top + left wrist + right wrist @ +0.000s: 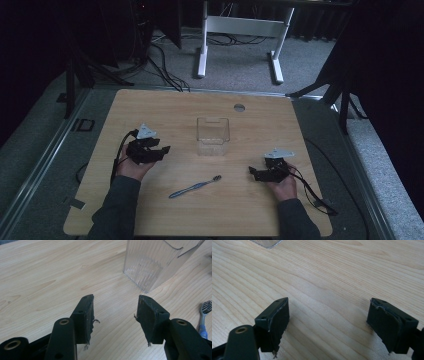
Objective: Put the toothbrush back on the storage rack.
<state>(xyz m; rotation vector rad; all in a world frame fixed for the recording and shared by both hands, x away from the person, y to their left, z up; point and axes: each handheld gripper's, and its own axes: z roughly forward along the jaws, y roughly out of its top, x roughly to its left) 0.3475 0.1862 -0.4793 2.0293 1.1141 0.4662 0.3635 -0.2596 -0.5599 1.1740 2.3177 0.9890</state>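
Observation:
A clear plastic container [213, 135] stands upright in the middle of the wooden table [170, 107]. A blue toothbrush [194, 186] lies flat in front of it, bristle end toward the right. My left gripper [162, 148] rests on the table left of the container, jaws wide open and empty. In the left gripper view the container [155, 262] stands ahead of my gripper [115, 315] and the toothbrush head [205, 315] lies at the right edge. My right gripper [252, 172] sits to the right of the toothbrush, open and empty, above bare wood [329, 312].
A round grommet hole [239, 107] sits near the table's far edge. Beyond the table stand white desk legs [202, 47] and black tripod stands [75, 75] among floor cables. Cables trail from both grippers across the table.

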